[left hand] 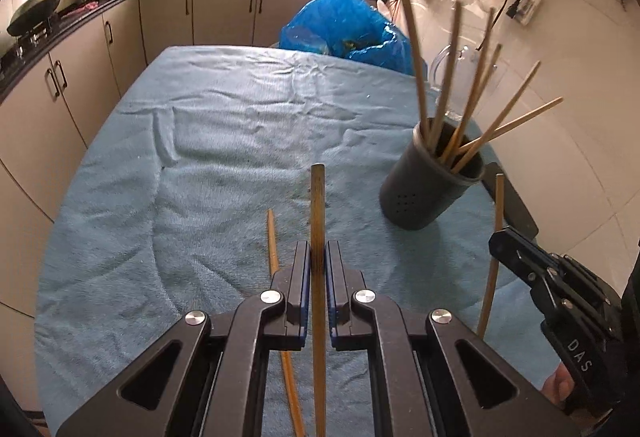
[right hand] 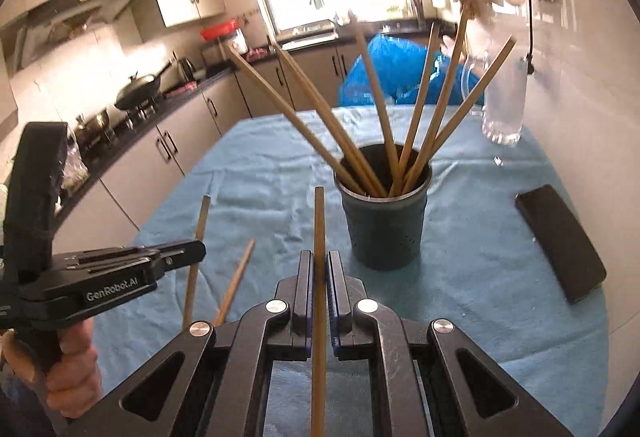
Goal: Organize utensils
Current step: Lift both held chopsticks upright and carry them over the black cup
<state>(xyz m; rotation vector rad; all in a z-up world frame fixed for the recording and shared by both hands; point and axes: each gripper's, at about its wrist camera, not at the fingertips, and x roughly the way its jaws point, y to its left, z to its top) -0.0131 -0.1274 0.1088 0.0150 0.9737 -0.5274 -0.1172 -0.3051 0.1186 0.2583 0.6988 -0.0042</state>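
Towel-covered bench (left hand: 200, 157): both grippers, left (left hand: 318, 257) and right (right hand: 319, 265), clench one chopstick each (left hand: 318, 205) (right hand: 319, 221). Crowded holder (right hand: 384, 213) could deflect either stick or tip.

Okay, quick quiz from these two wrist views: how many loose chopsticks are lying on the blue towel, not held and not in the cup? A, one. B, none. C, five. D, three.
A: only one chopstick lies on the blue towel; the left tongs and right tongs each clamp one, and the rest stand in the dark cup.
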